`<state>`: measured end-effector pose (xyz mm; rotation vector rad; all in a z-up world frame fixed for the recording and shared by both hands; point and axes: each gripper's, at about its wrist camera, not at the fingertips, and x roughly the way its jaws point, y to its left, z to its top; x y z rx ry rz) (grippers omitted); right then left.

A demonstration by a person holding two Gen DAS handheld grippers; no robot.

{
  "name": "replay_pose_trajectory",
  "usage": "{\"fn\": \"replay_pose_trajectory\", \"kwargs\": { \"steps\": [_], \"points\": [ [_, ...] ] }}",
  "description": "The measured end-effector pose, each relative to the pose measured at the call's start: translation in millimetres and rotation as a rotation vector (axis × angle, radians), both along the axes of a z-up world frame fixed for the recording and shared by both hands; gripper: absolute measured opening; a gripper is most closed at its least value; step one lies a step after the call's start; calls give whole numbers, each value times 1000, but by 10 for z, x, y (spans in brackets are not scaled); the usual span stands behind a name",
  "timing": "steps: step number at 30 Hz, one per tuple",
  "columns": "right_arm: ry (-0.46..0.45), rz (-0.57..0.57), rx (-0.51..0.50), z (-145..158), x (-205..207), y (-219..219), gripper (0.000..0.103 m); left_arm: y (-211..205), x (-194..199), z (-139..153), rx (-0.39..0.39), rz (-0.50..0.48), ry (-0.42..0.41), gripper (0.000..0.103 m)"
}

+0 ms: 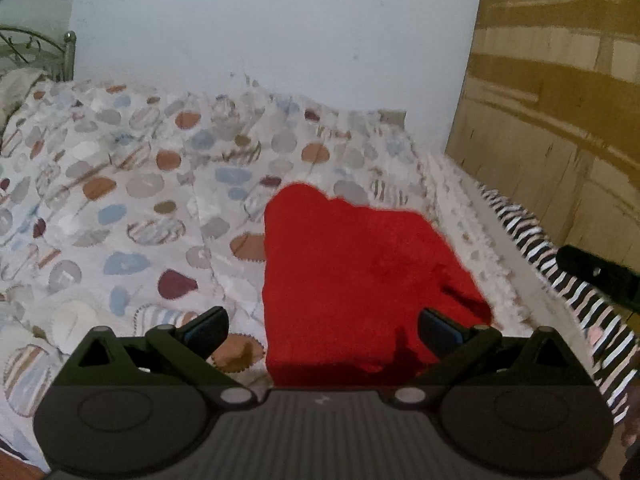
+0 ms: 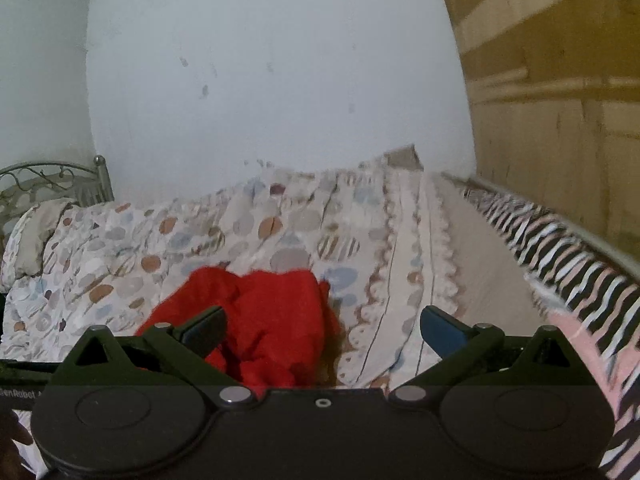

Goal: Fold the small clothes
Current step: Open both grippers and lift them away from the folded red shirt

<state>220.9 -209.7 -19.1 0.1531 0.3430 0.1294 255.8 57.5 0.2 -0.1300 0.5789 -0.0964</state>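
Note:
A red garment [image 1: 352,276] lies folded and fairly flat on the patterned bedspread [image 1: 132,184], just ahead of my left gripper [image 1: 322,328]. That gripper hangs above the garment's near edge with its jaws wide apart and nothing between them. In the right wrist view the same red garment [image 2: 264,316] sits low and left of centre, more bunched from this angle. My right gripper [image 2: 322,328] is open wide, raised above the bed, and holds nothing. Its dark body [image 1: 596,276] shows at the right edge of the left wrist view.
A black-and-white striped cloth [image 1: 568,280] runs along the bed's right side, the striped cloth [image 2: 568,256] with pink patches in the right wrist view. A pale wall [image 1: 280,28] stands behind the bed, wooden panelling [image 1: 560,100] to the right, a metal bed frame [image 2: 52,180] and pillow at far left.

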Motion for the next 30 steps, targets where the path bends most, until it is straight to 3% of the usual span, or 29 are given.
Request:
{"fn": "replay_pose_trajectory", "kwargs": {
  "steps": [8, 15, 30],
  "points": [
    [-118, 8, -40, 303, -554, 129, 102, 19, -504, 431, 27, -10, -119, 102],
    [-198, 19, -54, 506, -1004, 201, 103, 55, -946, 641, 44, -3, -193, 102],
    [-266, -8, -61, 467, -1827, 253, 103, 158, -1623, 577, 62, 62, -244, 102]
  ]
}}
